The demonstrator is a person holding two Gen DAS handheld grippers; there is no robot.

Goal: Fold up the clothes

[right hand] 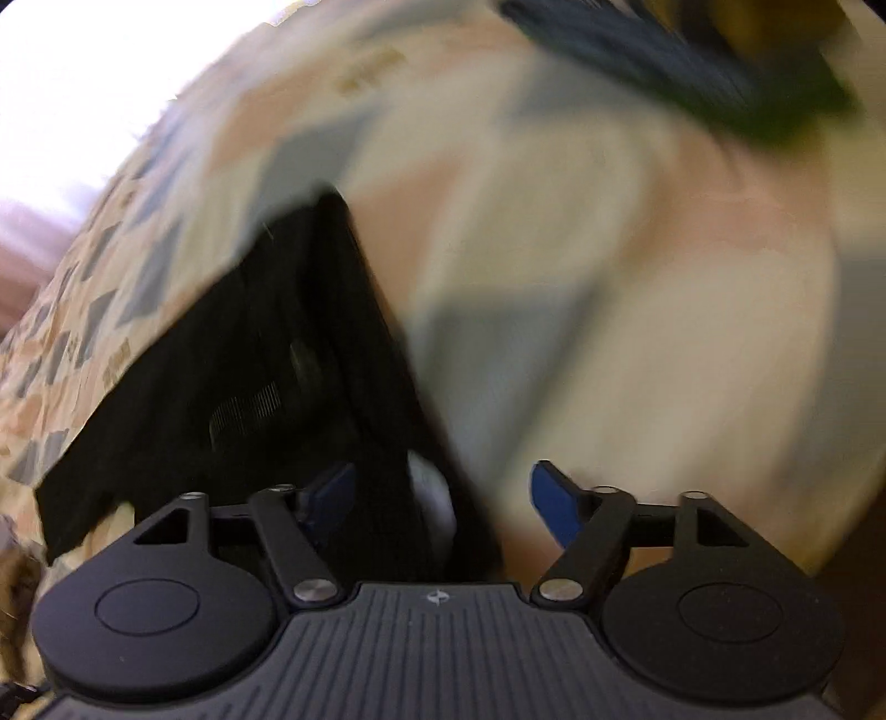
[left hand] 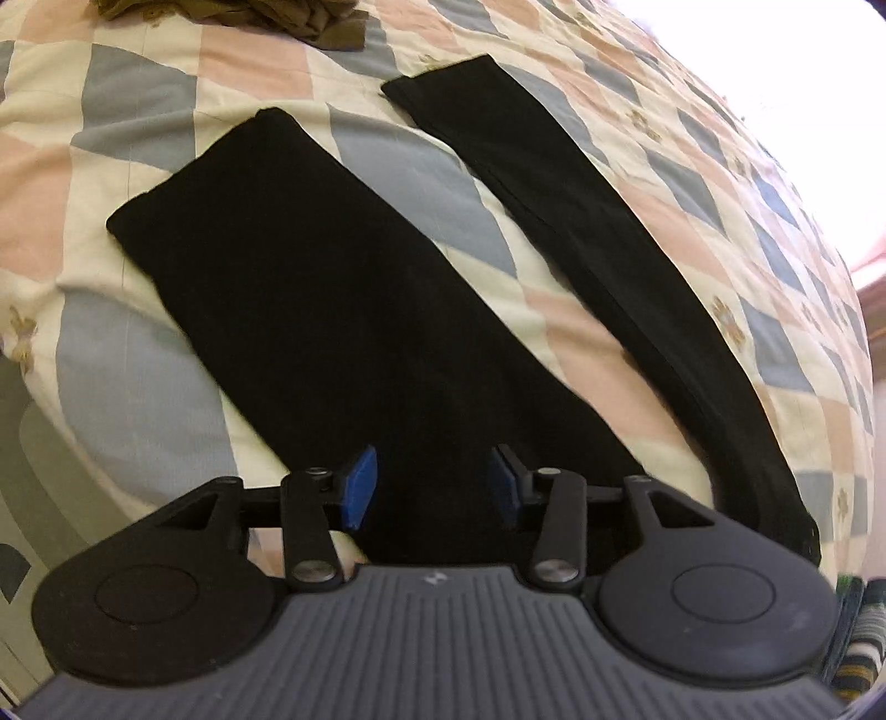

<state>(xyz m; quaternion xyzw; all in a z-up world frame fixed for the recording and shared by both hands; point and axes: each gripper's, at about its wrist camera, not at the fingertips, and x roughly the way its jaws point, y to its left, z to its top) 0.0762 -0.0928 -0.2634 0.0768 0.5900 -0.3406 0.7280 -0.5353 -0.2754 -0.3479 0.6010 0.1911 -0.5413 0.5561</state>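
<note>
A bed covered in a patchwork quilt (left hand: 387, 160) of pink, grey-blue and cream squares is filling both views, with black trousers (left hand: 310, 288) lying on it, the two legs splayed apart in a V. An olive garment (left hand: 277, 16) is sitting crumpled at the far edge.

The step in hand is probably bringing one leg across onto the other. Doing it well means pinching the fabric near the waist end, lifting only enough to clear the quilt, and keeping the seams lined up so no wrinkle is being trapped.

The left hand-held gripper (left hand: 433, 487) is hovering over the wider leg, its blue pads partly apart with black cloth showing between them but not pinched. The right hand-held gripper (right hand: 443, 501) is standing wide open; its view is smeared by motion, so the trouser edge (right hand: 266, 354) seems to be passing between the jaws ungripped, though I cannot be sure.
</note>
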